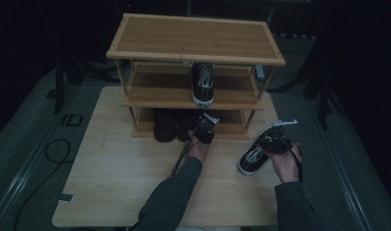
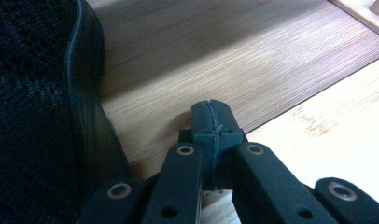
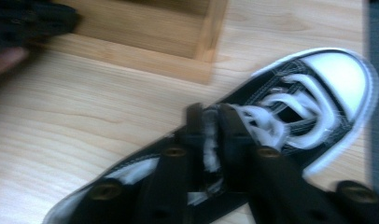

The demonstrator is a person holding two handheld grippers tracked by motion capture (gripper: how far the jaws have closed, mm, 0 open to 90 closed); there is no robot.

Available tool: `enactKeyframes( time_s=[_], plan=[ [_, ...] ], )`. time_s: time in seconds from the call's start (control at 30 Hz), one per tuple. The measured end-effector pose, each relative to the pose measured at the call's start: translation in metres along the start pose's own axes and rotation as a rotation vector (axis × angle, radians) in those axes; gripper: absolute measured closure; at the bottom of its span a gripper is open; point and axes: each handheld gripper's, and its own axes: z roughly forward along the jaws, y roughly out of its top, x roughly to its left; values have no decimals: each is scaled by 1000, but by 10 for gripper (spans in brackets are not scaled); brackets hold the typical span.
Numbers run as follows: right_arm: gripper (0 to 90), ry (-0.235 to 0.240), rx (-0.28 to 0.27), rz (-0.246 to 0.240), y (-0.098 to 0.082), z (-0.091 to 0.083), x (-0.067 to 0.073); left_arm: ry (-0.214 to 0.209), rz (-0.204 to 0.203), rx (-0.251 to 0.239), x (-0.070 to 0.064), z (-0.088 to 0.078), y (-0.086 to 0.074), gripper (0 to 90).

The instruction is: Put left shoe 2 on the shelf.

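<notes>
The right gripper (image 3: 210,122) pinches the sneaker (image 3: 290,112) by its tongue, on the worktop (image 1: 121,173) just right of the shoe rack (image 1: 193,41). The left gripper (image 2: 211,119), jaws pressed together, sits at the rack's bottom shelf beside a black shoe (image 2: 33,116).

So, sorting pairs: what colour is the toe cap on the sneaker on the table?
White, on the black sneaker; clearest in the right gripper view.

Sneaker (image 3: 290,102): motion-blurred in the right gripper view; heel hidden behind the right gripper (image 3: 211,116), toe near the right edge.
Dark shoe (image 2: 43,116): cropped by the left gripper view's left edge.
Bottom-shelf shoes (image 1: 172,125): too dark to tell apart.
</notes>
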Motion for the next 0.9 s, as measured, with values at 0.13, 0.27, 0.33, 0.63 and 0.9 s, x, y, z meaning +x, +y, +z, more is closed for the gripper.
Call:
enactKeyframes(
  time_s=[0.13,0.27,0.33,0.63,0.9],
  plan=[
    [900,18,26,-1,-1,8,3,-1,1,0,0,0,0,900],
    [820,50,17,13,-3,7,3,0,1,0,0,0,0,900],
    [788,52,17,8,-3,6,4,0,-2,-3,0,0,0,900],
    [724,91,19,-9,-9,4,16,0,-2,-6,0,0,0,900],
    [726,131,29,-72,-13,2,42,-1,-3,-7,0,0,0,900]
  ],
)
